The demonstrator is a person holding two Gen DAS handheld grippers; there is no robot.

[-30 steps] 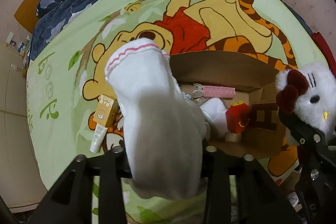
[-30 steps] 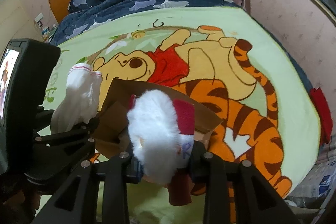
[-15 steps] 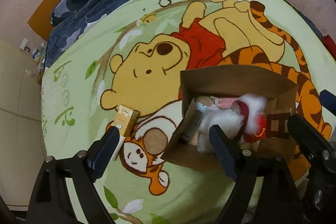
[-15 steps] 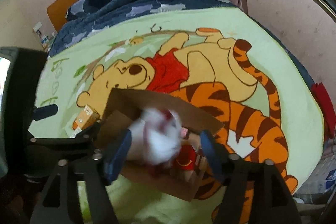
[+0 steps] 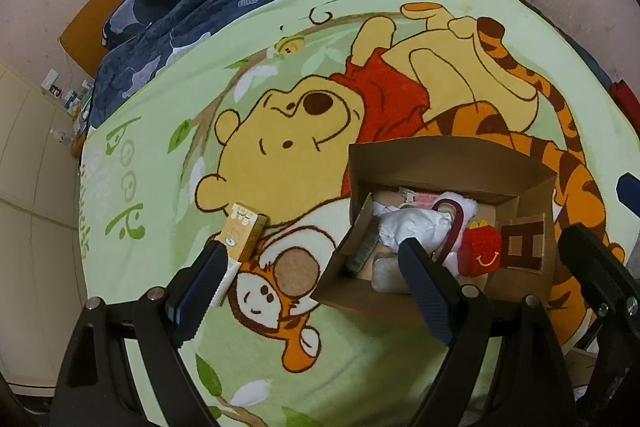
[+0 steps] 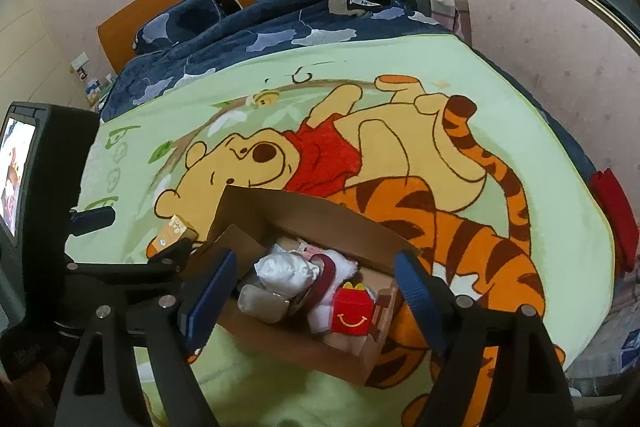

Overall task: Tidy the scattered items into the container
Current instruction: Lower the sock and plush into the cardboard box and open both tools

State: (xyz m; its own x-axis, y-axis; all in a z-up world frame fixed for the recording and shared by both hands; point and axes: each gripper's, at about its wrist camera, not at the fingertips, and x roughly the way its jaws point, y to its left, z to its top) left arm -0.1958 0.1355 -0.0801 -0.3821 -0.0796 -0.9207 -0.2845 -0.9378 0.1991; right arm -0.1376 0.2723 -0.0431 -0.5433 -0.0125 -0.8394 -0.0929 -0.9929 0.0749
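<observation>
While the cardboard box (image 5: 444, 163) already holds a crumpled white sock (image 5: 412, 227), a white plush toy (image 5: 460, 215) and a red toy box with a yellow smile (image 5: 480, 253), two things lie outside it on the cartoon blanket (image 5: 280, 27): a small orange carton (image 5: 244, 235) and, just beside it, a white tube (image 5: 226, 281) partly hidden behind a finger; both sit at lower left of centre in the left wrist view, to the left of the box. Its jaws wide and nothing between them, the left gripper (image 5: 308, 287) has its left finger right over the tube, so the carton lies just above and a little right of that fingertip; the carton's long axis runs from upper left down to lower right, roughly in line with the tube. In the right wrist view the right gripper (image 6: 316, 291) hangs over the box's open top, its jaws opening and gripping nothing, though the box's contents show between them; the carton (image 6: 176, 233) sits at middle left there, beyond the box's left flap. By my reading the left gripper is plainly the nearer one for both strays; a small shift leftward should centre them between its fingers.
</observation>
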